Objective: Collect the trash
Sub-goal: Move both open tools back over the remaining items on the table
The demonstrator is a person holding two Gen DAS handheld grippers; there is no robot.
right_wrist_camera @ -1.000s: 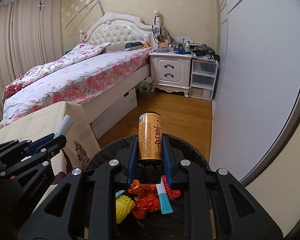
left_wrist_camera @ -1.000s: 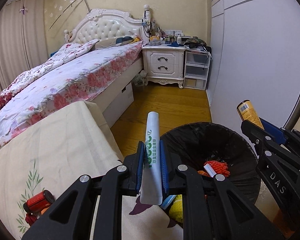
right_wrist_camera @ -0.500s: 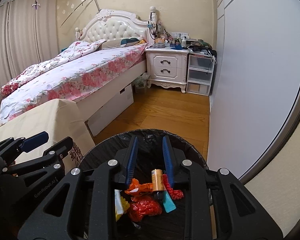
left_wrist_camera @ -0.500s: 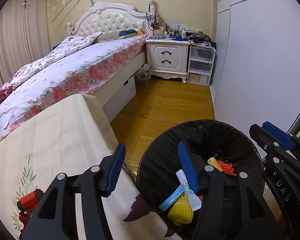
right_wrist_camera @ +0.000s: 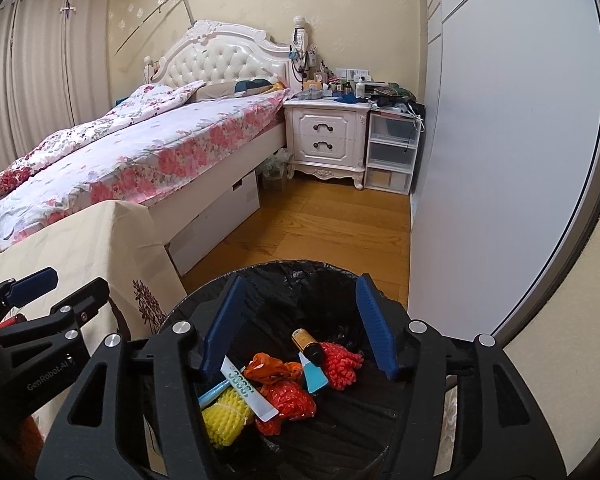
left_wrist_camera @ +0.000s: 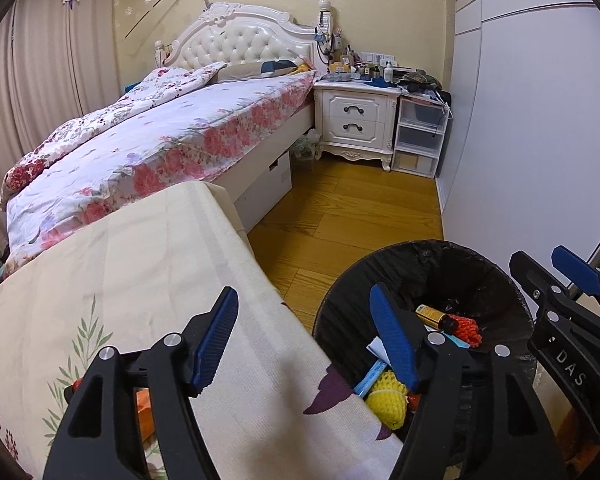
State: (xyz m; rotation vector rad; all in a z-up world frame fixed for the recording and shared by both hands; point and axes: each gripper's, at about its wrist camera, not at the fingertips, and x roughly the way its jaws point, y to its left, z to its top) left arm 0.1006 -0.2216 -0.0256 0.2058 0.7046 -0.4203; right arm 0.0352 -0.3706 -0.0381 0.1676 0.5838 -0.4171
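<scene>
Black-lined trash bin (right_wrist_camera: pixel 300 276) held white tube (right_wrist_camera: pixel 246 390) and yellow bottle (right_wrist_camera: pixel 306 340). Left gripper (left_wrist_camera: pixel 306 340) and right gripper (right_wrist_camera: pixel 300 324) just opened, jaws apart, nothing between.

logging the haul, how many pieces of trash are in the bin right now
7 visible in the bin: yellow mesh, white tube, blue strip, orange wrapper, red mesh, yellow can, red knit. More may be hidden underneath.

Black bin liner (right_wrist_camera: pixel 300 280), floral pink bedspread (left_wrist_camera: pixel 172 140), blue-padded tongs (right_wrist_camera: pixel 300 324)
</scene>
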